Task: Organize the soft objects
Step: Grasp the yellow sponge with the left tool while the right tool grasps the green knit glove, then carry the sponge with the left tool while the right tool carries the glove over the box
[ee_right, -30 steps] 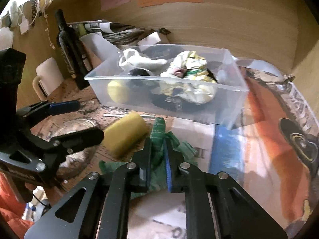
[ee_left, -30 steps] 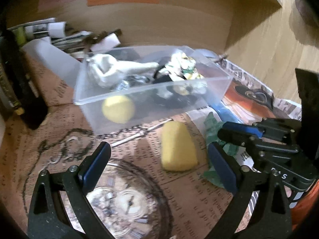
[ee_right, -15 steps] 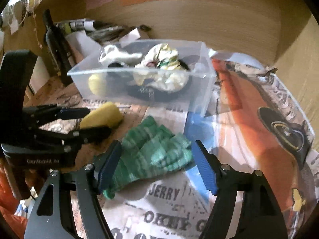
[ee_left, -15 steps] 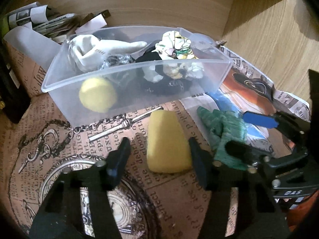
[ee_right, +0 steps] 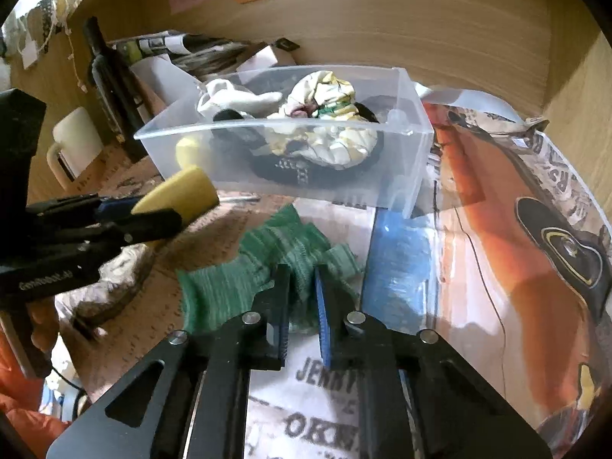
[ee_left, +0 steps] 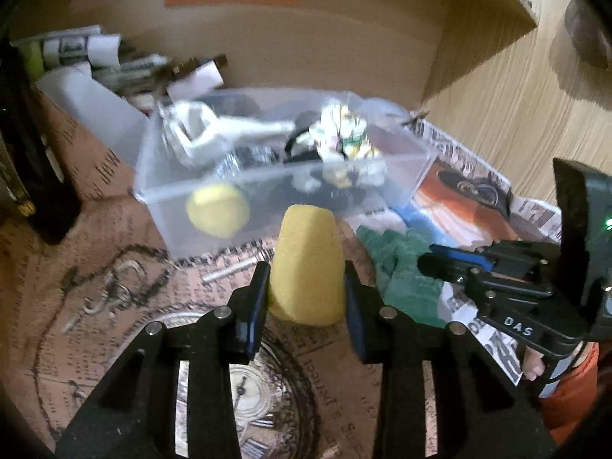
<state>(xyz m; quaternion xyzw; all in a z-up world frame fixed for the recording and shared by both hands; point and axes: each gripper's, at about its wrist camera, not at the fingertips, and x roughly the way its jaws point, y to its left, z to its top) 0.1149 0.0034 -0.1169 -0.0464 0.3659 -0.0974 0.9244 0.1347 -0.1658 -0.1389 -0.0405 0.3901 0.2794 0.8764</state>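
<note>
Sponge (ee_left: 306, 264) sits pinched in our left gripper (ee_left: 306, 298), long axis pointing ahead at the bin (ee_left: 382, 170) just beyond; our right gripper (ee_right: 302, 306) pinches the green cloth (ee_right: 244, 267) on the table, bin ahead.

White letters "DAS" are printed on the black body of the right tongs (ee_left: 440, 264), seen from the left wrist view. Small grey lettering on the black body of the left tongs (ee_right: 153, 218) is too blurred to read with certainty. The newspaper-style sheet (ee_right: 325, 413) covering the tabletop shows large black letters "JENN" and "OKN", both partly hidden.
</note>
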